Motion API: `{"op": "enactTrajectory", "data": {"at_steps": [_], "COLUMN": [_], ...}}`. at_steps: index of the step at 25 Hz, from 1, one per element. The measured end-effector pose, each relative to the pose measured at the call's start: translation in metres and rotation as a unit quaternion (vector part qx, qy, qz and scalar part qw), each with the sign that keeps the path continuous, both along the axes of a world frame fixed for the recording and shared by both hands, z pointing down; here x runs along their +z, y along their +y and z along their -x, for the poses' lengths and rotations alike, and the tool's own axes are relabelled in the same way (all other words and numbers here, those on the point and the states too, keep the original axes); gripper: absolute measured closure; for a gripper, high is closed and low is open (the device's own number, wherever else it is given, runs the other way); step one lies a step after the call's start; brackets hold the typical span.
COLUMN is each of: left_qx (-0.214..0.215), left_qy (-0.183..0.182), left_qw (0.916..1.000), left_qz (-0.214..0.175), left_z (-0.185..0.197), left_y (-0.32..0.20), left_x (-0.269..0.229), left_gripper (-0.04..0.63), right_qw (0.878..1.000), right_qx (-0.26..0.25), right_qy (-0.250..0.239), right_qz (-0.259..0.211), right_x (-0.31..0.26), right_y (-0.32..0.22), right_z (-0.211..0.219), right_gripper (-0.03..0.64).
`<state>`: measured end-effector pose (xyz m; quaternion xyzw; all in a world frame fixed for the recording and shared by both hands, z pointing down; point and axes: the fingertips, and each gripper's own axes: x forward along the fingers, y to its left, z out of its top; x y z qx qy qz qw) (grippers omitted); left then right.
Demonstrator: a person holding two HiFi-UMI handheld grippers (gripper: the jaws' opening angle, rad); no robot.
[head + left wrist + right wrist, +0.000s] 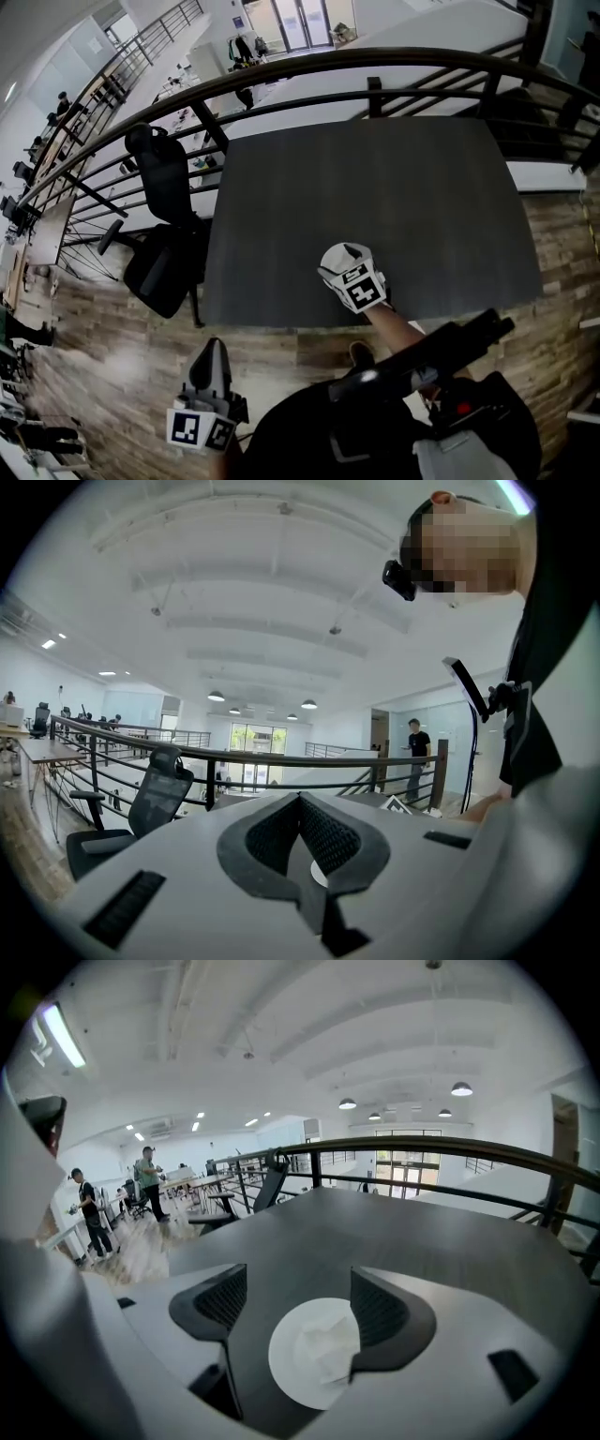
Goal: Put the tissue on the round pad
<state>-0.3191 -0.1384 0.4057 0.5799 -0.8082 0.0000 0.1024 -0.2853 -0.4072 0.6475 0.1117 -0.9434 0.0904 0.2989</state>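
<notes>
In the right gripper view a white round pad (289,1377) lies on the dark grey table (394,1232), and a crumpled white tissue (326,1346) rests on its right half. My right gripper (298,1275) hangs above them, open, with nothing between its pads. In the head view the right gripper (341,255) is over the table's (375,187) near edge and hides the pad and tissue. My left gripper (213,352) is low at the left over the wood floor, away from the table. In its own view the left gripper (300,799) is shut with nothing in it.
A black office chair (164,225) stands at the table's left side. A black railing (375,70) curves behind the far edge. The person's dark clothing and gear (422,394) fill the bottom right. People stand far off (147,1180).
</notes>
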Motion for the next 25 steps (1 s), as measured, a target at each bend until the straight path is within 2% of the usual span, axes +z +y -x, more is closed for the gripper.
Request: {"op": "enactTrajectory", "data": {"at_steps": [3, 5, 10, 14, 18, 22, 25], "left_qx": [0.013, 0.021, 0.048, 0.071, 0.091, 0.116, 0.138], "left_qy": [0.004, 0.004, -0.004, 0.003, 0.004, 0.006, 0.013], "left_qw": [0.9999, 0.9997, 0.9987, 0.997, 0.9952, 0.9924, 0.9886], "left_qz": [-0.006, -0.011, -0.017, -0.03, -0.037, -0.042, -0.058], "left_z": [-0.003, -0.003, -0.01, -0.013, -0.01, -0.018, -0.027], "left_y": [0.002, 0.005, 0.019, 0.014, 0.002, -0.008, -0.012], "left_x": [0.002, 0.004, -0.003, -0.003, 0.006, 0.01, 0.002], "left_gripper": [0.591, 0.591, 0.591, 0.591, 0.591, 0.591, 0.591], "right_qw": [0.999, 0.998, 0.994, 0.989, 0.987, 0.984, 0.982], "right_qx": [0.009, 0.017, 0.03, 0.044, 0.049, 0.065, 0.075], "right_qy": [-0.048, -0.061, -0.108, -0.137, -0.154, -0.164, -0.169], "right_qz": [0.003, -0.002, -0.01, -0.013, -0.021, -0.028, -0.039], "right_x": [-0.029, -0.047, -0.104, -0.135, -0.155, -0.169, -0.184], "right_y": [0.002, 0.004, 0.029, 0.04, 0.047, 0.054, 0.064], "right_z": [-0.002, -0.009, -0.027, -0.04, -0.049, -0.069, -0.085], "right_gripper": [0.267, 0.279, 0.404, 0.46, 0.512, 0.515, 0.553]}}
